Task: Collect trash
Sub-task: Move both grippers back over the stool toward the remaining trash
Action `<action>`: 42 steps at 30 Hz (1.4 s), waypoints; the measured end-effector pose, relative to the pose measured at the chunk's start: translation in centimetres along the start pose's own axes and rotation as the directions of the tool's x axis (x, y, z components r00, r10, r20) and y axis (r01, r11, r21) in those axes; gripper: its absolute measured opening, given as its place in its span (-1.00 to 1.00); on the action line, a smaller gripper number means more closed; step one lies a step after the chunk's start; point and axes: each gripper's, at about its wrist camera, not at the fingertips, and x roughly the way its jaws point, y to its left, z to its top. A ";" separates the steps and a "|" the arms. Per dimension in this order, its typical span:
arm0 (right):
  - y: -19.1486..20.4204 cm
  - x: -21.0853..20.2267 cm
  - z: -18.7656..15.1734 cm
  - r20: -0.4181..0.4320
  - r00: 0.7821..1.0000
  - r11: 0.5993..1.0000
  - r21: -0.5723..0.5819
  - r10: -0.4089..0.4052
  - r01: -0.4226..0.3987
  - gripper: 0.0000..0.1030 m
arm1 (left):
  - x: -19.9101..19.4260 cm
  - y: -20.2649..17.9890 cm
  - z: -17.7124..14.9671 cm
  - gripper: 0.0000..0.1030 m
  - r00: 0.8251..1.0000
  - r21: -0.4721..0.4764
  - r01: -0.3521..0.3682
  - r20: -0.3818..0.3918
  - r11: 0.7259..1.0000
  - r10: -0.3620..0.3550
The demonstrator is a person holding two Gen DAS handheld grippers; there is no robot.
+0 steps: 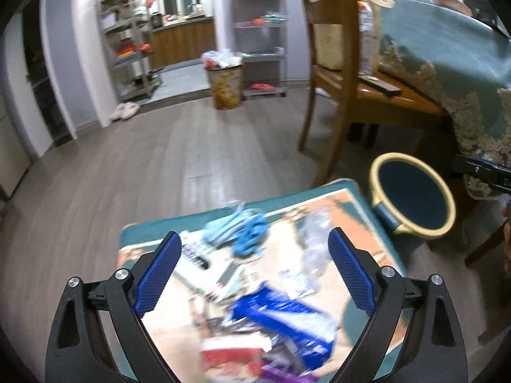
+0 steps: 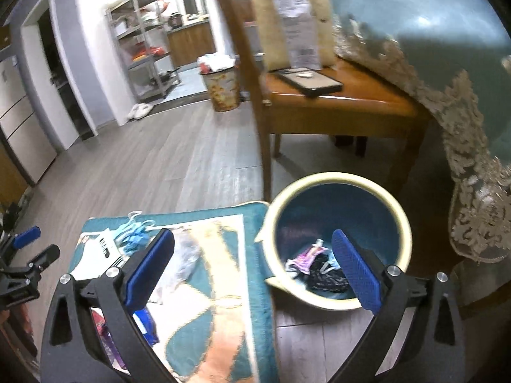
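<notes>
Trash lies on a teal and orange rug [image 1: 143, 233]: blue face masks [image 1: 236, 233], a clear plastic bag [image 1: 314, 245], a blue wrapper [image 1: 284, 322], a red packet [image 1: 230, 357] and white paper [image 1: 198, 255]. My left gripper [image 1: 254, 236] hangs open above this pile with nothing between its fingers. A blue bin with a cream rim [image 2: 335, 177] stands on the floor at the rug's right edge, holding a pink wrapper [image 2: 306, 257] and a black item [image 2: 325, 277]. My right gripper [image 2: 252, 234] is open and empty over the bin's near edge.
A wooden chair [image 1: 332, 63] and a table under a teal lace-edged cloth [image 1: 447, 54] stand right of the bin. Far back are a full patterned bin [image 1: 225, 86], metal shelves [image 1: 131, 41] and white slippers [image 1: 124, 110]. Grey wood floor [image 1: 159, 159] lies between.
</notes>
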 end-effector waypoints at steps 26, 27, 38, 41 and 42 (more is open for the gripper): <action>18.1 6.1 -13.4 -0.249 0.961 0.877 -0.429 0.118 -0.219 0.84 | 1.2 10.0 -13.2 0.81 0.972 -0.083 -0.088 -0.227 0.993 0.068; 18.4 6.3 -13.9 -0.259 0.959 0.869 -0.440 0.118 -0.226 0.78 | 1.3 9.9 -13.3 0.81 0.970 -0.070 -0.093 -0.231 0.993 0.074; 21.1 8.2 -16.3 -0.341 0.931 0.796 -0.524 0.130 -0.303 -0.43 | 2.3 10.2 -13.4 0.81 0.965 -0.104 -0.056 -0.260 0.993 0.028; 21.0 7.7 -15.6 -0.329 0.933 0.802 -0.512 0.146 -0.306 -1.00 | 2.6 9.8 -13.3 0.81 0.964 -0.107 -0.042 -0.265 0.993 0.012; 20.9 7.7 -15.2 -0.330 0.932 0.808 -0.500 0.153 -0.310 -1.00 | 2.7 9.6 -13.2 0.81 0.964 -0.105 -0.036 -0.264 0.994 0.007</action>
